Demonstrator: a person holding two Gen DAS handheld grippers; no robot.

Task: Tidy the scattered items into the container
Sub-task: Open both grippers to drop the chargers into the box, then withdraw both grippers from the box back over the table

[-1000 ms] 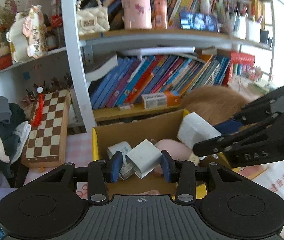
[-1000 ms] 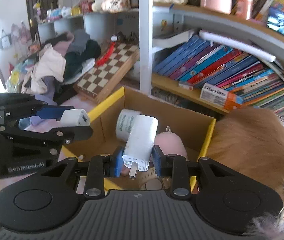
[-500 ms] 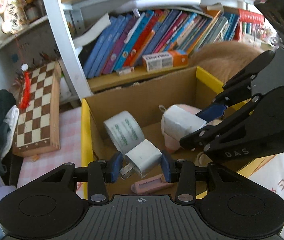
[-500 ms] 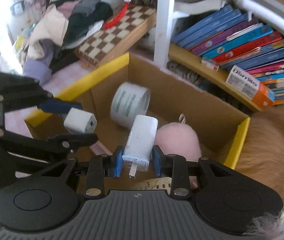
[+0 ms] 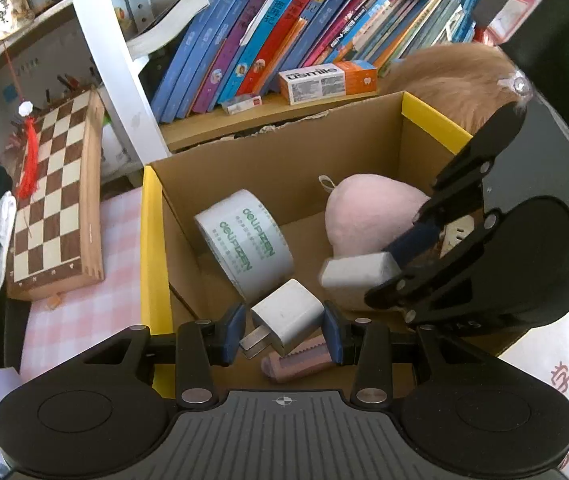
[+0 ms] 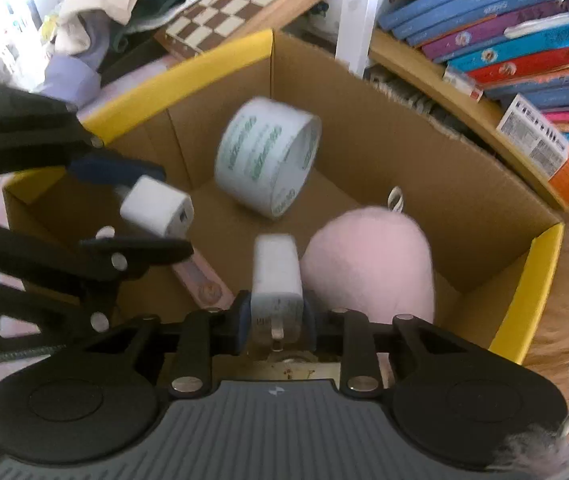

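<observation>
While my left gripper [image 5: 283,330] clamps a cube charger [image 5: 287,315] and my right gripper [image 6: 276,322] a tall charger [image 6: 277,276] above the cardboard box [image 5: 151,240] floor, simultaneous release risks the linkages colliding beside the tape roll [image 5: 244,246].

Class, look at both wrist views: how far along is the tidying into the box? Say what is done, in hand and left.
Done: a tape roll, a pink plush and a pink comb lie in the box.
In hand: the left gripper holds a small charger and the right gripper a long charger, both over the box.
Left: releasing both. Other scattered items are not visible.
</observation>
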